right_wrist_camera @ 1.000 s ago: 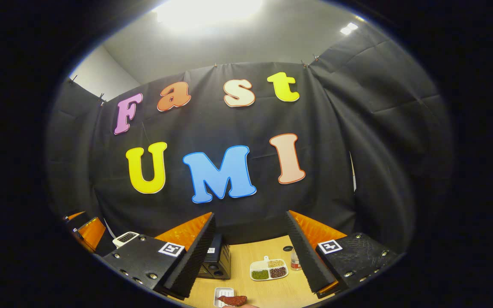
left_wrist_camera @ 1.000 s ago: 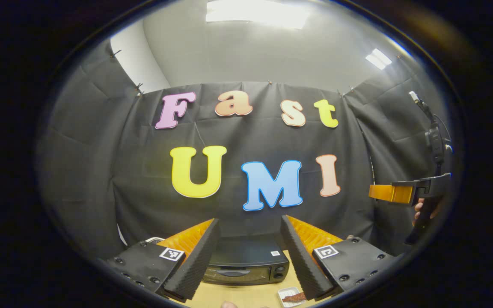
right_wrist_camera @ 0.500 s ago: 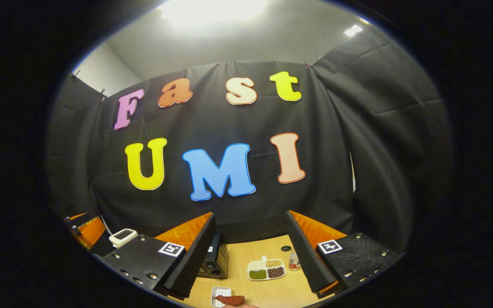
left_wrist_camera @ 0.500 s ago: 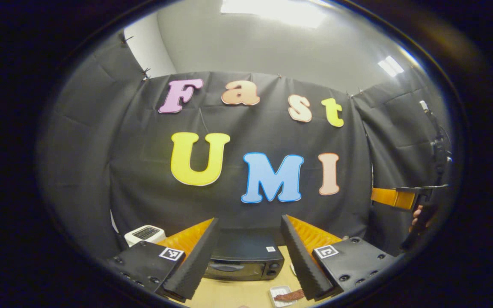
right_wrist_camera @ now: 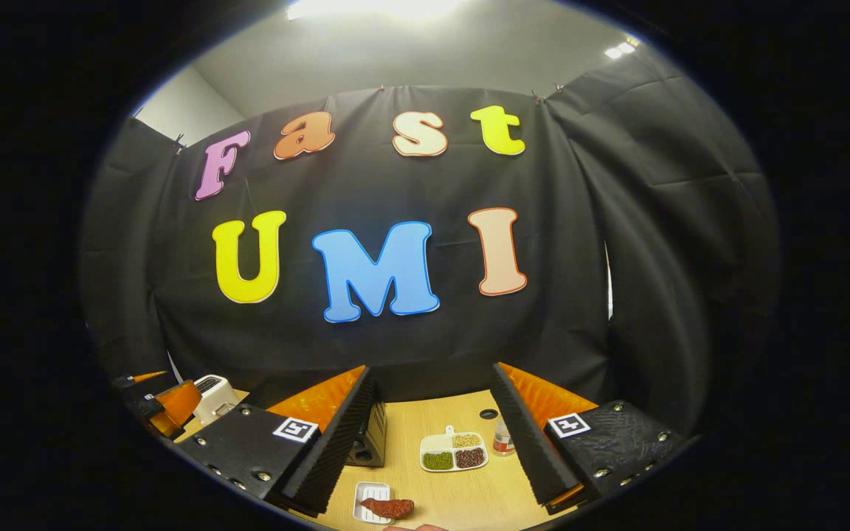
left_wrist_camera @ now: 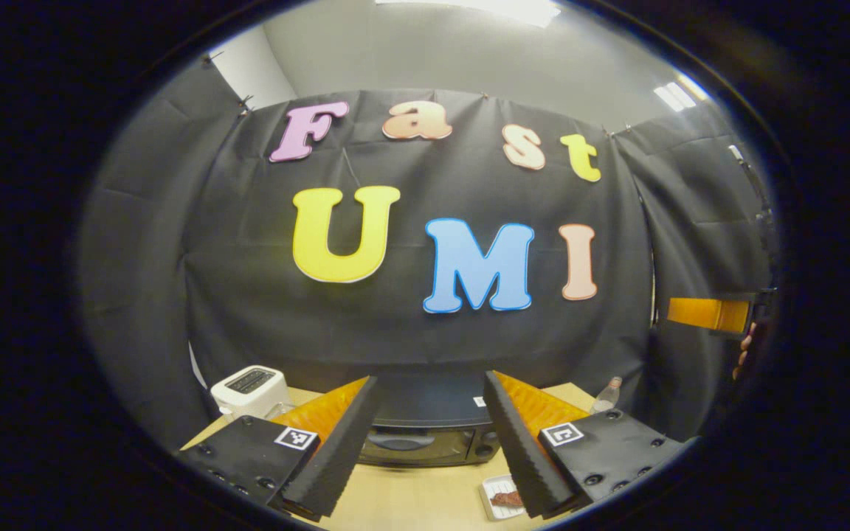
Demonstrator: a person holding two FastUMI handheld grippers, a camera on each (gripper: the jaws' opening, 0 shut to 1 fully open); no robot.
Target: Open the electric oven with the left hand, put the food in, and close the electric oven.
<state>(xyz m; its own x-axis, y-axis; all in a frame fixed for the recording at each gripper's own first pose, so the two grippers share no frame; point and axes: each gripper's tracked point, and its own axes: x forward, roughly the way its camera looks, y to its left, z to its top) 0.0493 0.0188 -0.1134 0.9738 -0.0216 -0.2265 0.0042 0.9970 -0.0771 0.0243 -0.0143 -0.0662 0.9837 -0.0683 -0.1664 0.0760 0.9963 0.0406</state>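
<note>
Black cloth walls close the booth around a pale wooden tabletop [left_wrist_camera: 410,501]. I take the electric oven [left_wrist_camera: 425,435] as landmark: in the left gripper view it sits straight ahead of my left tool [left_wrist_camera: 425,442], framed between the two fingers, its closed door and handle facing me. Its long axis runs crosswise to the tool's line. Left tool: fingers spread wide, nothing between them. It is held level, above the tabletop, pointing at the oven front but well short of the handle.

The food [right_wrist_camera: 388,507], a reddish-brown piece on a small white dish [right_wrist_camera: 366,501], lies in front of the oven and to its right. A white toaster [left_wrist_camera: 248,387] stands left of the oven. A divided dish of beans [right_wrist_camera: 453,453] and a small bottle [right_wrist_camera: 500,439] sit farther right.

Right tool [right_wrist_camera: 429,442]: fingers also spread wide, empty, held level off the oven's right side, aimed past it.

Judgement: the left tool is nearer the handle and better lined up. The coming move is forward and down onto the handle. Door not yet opened.
</note>
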